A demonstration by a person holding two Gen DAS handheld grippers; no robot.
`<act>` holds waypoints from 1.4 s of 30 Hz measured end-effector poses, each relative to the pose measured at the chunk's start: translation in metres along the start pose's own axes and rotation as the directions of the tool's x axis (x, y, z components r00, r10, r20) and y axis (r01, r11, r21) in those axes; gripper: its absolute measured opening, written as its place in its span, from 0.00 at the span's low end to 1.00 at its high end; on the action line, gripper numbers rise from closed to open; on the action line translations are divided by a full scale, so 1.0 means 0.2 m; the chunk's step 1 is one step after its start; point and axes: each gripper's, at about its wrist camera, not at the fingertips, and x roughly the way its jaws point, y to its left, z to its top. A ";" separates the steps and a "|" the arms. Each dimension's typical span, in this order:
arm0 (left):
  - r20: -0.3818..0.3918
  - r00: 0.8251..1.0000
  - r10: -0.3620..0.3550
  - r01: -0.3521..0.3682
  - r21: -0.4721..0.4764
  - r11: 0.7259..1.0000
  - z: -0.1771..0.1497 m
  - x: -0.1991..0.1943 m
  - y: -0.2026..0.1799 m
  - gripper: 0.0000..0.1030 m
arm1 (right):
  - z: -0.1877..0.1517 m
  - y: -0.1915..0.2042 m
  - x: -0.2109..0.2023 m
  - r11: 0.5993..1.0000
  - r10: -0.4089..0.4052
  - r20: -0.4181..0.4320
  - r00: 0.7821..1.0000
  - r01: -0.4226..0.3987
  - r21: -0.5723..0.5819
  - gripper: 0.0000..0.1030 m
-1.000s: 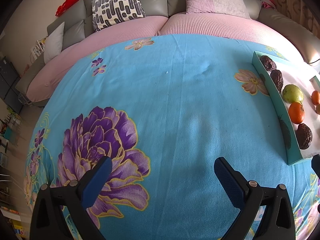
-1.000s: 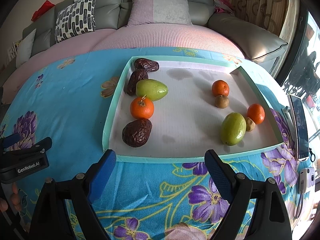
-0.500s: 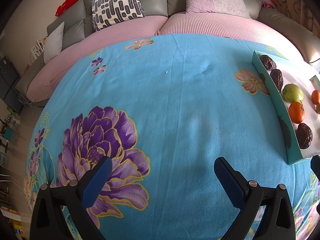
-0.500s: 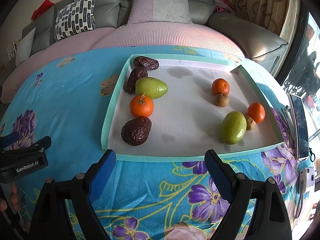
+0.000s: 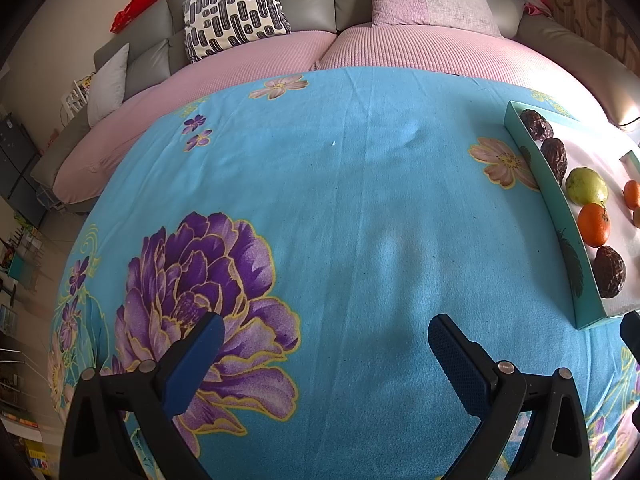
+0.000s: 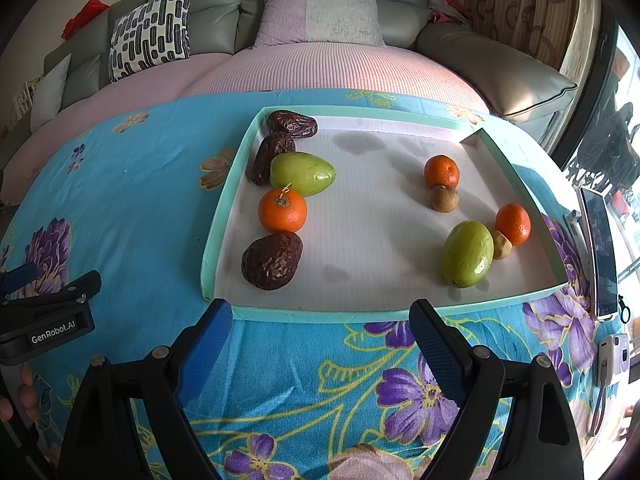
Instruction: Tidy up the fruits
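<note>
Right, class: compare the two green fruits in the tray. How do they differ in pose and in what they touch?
The left green fruit lies crosswise with its pointed end to the right; the right green fruit lies lengthwise, running toward the camera. The left one sits against a dark wrinkled fruit; the right one touches a small brown fruit. Both are smooth, oval, and rest on the tray floor.

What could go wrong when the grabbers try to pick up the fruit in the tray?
The orange sits touching the green fruit, with the dark wrinkled fruit close by, so grabbing one may nudge its neighbours and set round fruit rolling. The small brown fruit is wedged between two bigger ones, so wide fingers may struggle to fit. The open right gripper must clear the tray's front wall or it may shove the tray.
</note>
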 end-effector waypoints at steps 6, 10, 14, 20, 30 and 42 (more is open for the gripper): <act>0.000 1.000 0.000 0.000 0.000 1.000 0.00 0.00 0.00 1.00 | -0.01 0.00 0.00 1.000 -0.001 -0.002 1.000 0.001 0.000 0.88; 0.000 1.000 0.001 -0.001 0.000 1.000 0.00 0.00 0.00 1.00 | -0.01 0.00 0.01 1.000 -0.001 -0.003 1.000 0.001 0.000 0.88; -0.001 1.000 0.003 -0.003 0.000 1.000 0.00 0.00 0.00 1.00 | -0.01 0.00 0.01 1.000 -0.002 -0.004 1.000 0.002 0.000 0.88; 0.001 1.000 0.019 -0.019 0.004 1.000 -0.01 0.00 0.00 1.00 | -0.01 0.00 0.01 1.000 -0.003 -0.007 1.000 0.003 0.000 0.88; 0.003 1.000 0.023 -0.023 0.004 1.000 -0.01 -0.01 0.00 1.00 | -0.02 0.00 0.01 1.000 -0.003 -0.012 1.000 0.003 -0.003 0.88; 0.002 1.000 0.023 -0.023 0.006 1.000 -0.01 0.00 0.00 1.00 | -0.02 0.00 0.01 1.000 -0.003 -0.013 1.000 0.003 -0.004 0.88</act>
